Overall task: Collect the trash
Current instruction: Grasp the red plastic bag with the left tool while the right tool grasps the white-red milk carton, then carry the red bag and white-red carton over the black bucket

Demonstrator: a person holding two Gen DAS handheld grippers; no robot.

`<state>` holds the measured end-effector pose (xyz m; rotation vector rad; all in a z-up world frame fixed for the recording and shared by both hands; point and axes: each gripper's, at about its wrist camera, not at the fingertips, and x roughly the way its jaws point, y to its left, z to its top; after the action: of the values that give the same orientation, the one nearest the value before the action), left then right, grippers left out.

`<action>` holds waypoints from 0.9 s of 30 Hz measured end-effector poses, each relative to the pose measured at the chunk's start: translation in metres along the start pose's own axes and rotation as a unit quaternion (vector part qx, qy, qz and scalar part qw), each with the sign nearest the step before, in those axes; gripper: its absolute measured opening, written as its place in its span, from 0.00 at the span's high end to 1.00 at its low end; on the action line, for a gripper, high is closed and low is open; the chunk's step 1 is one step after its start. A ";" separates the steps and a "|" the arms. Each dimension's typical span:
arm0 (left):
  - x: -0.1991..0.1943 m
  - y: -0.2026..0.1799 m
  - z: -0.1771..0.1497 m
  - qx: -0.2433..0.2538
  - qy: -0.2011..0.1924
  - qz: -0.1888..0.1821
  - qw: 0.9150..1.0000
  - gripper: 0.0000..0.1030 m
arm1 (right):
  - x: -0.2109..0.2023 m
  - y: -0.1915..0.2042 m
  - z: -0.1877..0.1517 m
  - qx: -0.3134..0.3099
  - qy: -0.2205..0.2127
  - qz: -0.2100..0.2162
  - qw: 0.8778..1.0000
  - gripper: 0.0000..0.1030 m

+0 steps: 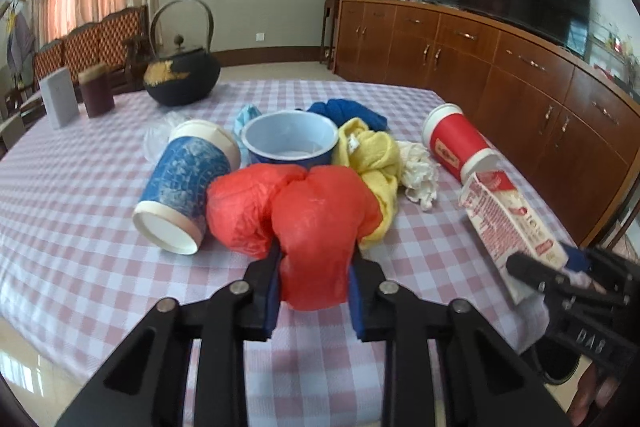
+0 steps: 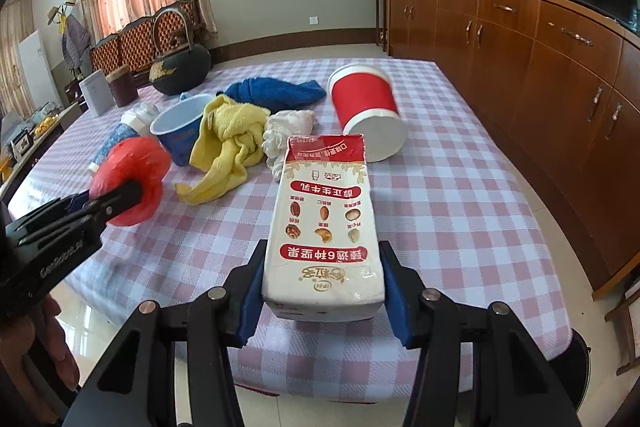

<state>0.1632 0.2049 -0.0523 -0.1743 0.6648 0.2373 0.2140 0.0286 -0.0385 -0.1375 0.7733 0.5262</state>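
My left gripper (image 1: 314, 259) is shut on a crumpled red plastic bag (image 1: 304, 219), held at the near side of the checked table; it also shows in the right wrist view (image 2: 128, 179). My right gripper (image 2: 324, 267) is shut on a white and red milk carton (image 2: 324, 223), held above the table's near edge; the carton also shows in the left wrist view (image 1: 508, 219). On the table lie a blue paper cup (image 1: 184, 187) on its side, a red paper cup (image 2: 366, 111) on its side, a blue bowl (image 1: 290, 143) and a white crumpled tissue (image 2: 286, 131).
A yellow cloth (image 2: 228, 143) and a blue cloth (image 2: 276, 91) lie in the pile. A black iron kettle (image 1: 182, 75), a brown canister (image 1: 96, 91) and a grey box (image 1: 60, 103) stand at the far left. A wooden sideboard (image 2: 540, 67) runs along the right.
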 end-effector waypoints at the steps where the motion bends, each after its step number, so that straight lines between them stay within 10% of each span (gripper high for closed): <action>1: -0.004 -0.003 -0.002 0.007 -0.002 0.001 1.000 0.74 | -0.005 -0.002 0.000 0.002 -0.004 -0.002 1.000 0.48; 27: -0.052 -0.106 -0.005 0.083 -0.036 -0.094 0.991 0.79 | -0.107 -0.079 -0.020 0.040 -0.054 -0.082 0.994 0.49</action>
<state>0.1494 0.0939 -0.0151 -0.0668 0.5895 0.0067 0.1773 -0.0885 0.0167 -0.0963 0.6693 0.3445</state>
